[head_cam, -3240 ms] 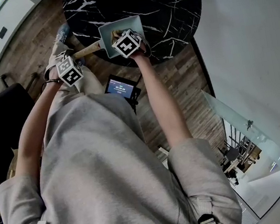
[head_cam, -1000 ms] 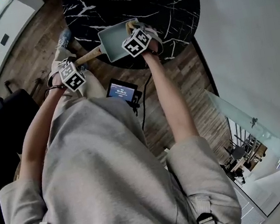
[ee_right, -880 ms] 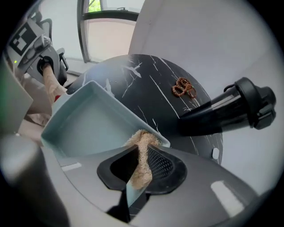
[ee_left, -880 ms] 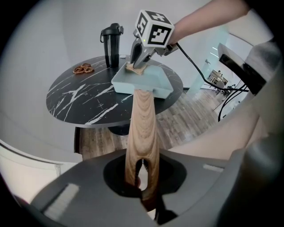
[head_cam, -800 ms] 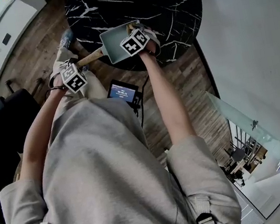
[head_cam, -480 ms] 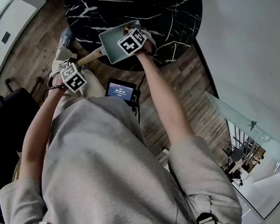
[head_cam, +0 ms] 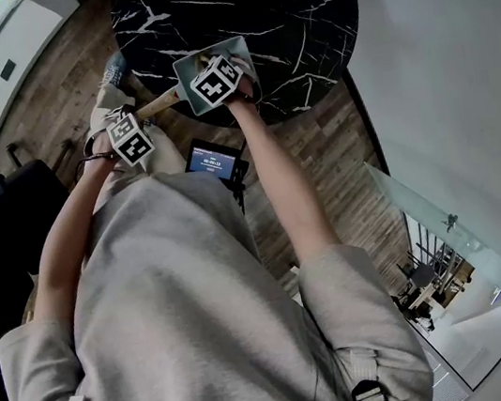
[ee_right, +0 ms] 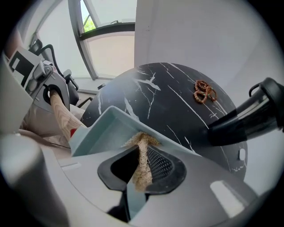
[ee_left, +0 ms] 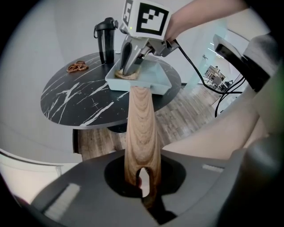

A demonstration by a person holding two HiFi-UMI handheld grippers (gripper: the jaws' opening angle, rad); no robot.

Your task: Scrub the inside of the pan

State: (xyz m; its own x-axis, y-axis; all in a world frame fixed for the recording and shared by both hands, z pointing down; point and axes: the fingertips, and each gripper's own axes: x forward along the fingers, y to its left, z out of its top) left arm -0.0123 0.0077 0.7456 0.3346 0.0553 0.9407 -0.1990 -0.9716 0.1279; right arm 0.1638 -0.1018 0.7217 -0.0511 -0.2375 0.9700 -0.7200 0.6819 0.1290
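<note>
Wooden handle (ee_left: 141, 128) held, scrubber (ee_right: 142, 146) down inside the pan (ee_left: 156, 84)
Left tool (ee_left: 143, 195) is clamped tight on the handle, steadying the pale pan at the counter (ee_left: 75, 102) edge; right tool (ee_right: 141, 175) pinches the fibrous scrubber against its floor. Scrubbing seems mid-way; what remains is unclear.

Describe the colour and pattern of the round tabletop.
The tabletop is black with white veins; best in the head view.

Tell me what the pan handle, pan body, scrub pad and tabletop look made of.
Long tapered pan handle: smooth wood, brown grain bands show.
Square pale blue-green pan: probably coated or enamelled metal, given its even matte colour.
Tan fibrous scrub pad: coarse plant fibre, loofah-like, with frayed strands.
Round black tabletop: marble or marble-look, white veins.
</note>
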